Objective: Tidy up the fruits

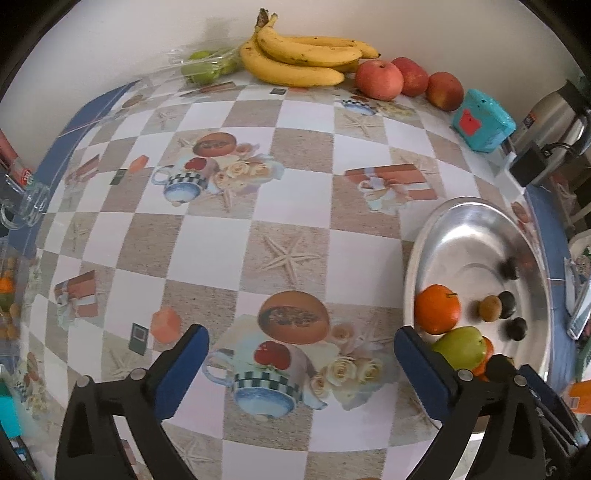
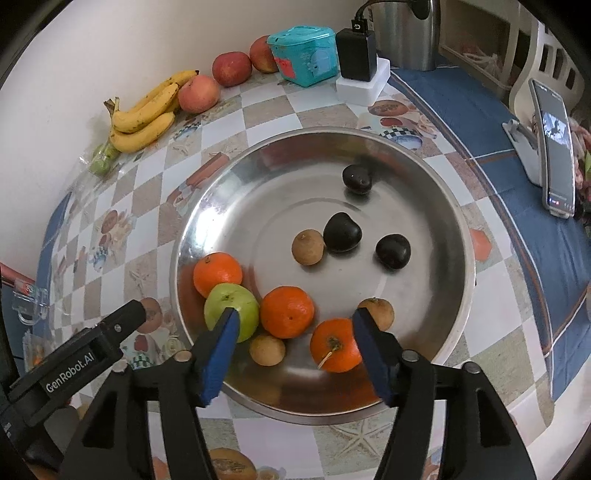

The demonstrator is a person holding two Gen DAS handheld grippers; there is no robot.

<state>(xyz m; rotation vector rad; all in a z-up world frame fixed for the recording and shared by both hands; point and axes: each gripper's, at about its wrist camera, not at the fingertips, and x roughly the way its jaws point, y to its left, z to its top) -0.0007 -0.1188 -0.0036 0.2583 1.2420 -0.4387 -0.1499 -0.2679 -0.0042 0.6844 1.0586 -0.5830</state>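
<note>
A steel bowl holds three oranges, a green guava, three small brown fruits and three dark fruits. My right gripper is open and empty, low over the bowl's near side, with an orange beside its right finger. My left gripper is open and empty over the patterned tablecloth, left of the bowl. Bananas, three red apples and bagged green fruit lie along the far wall.
A teal box, a black adapter on a white block and a steel kettle stand behind the bowl. A phone on a stand is at the right. A glass mug sits at the left table edge.
</note>
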